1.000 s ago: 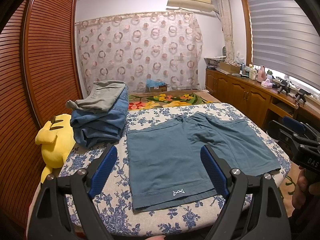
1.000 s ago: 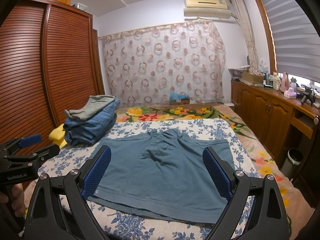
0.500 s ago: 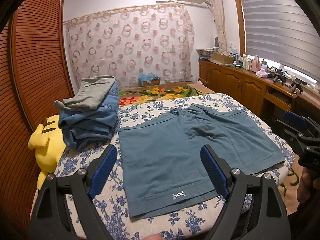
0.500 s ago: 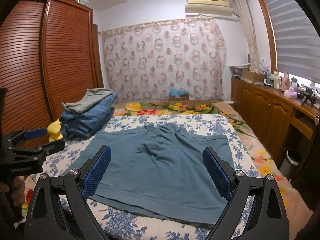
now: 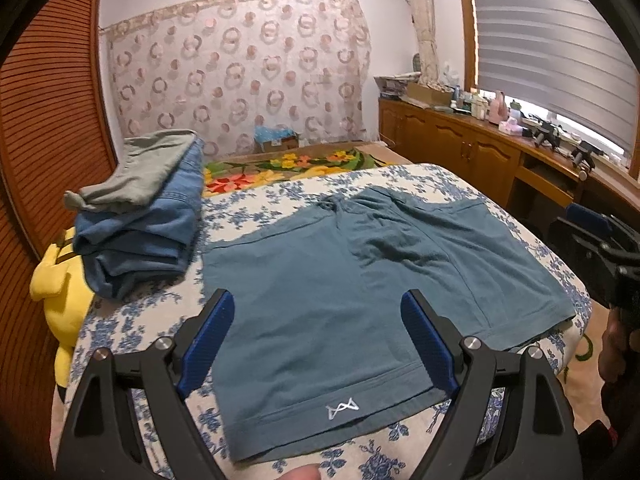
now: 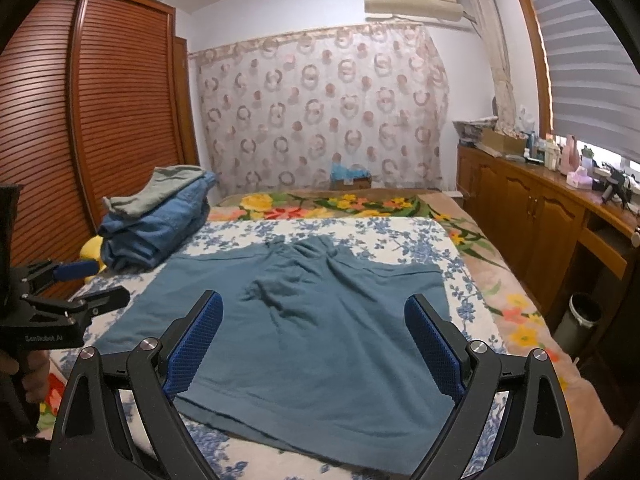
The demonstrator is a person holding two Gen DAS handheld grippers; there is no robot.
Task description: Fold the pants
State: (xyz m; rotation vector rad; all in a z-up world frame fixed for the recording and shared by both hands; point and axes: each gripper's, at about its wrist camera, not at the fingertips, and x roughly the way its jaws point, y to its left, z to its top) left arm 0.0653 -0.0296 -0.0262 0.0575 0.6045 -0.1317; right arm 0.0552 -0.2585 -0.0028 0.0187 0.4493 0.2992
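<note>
Teal shorts [image 5: 360, 288] flat — fingers [image 5: 208, 332] apart

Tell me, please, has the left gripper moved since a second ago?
Yes. The left gripper has moved forward and lower over the shorts; the logo now sits nearer, and the stack looms larger.

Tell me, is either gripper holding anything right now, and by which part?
Nothing is held. The left gripper and right gripper are both open, above the teal shorts lying flat on the bed.
</note>
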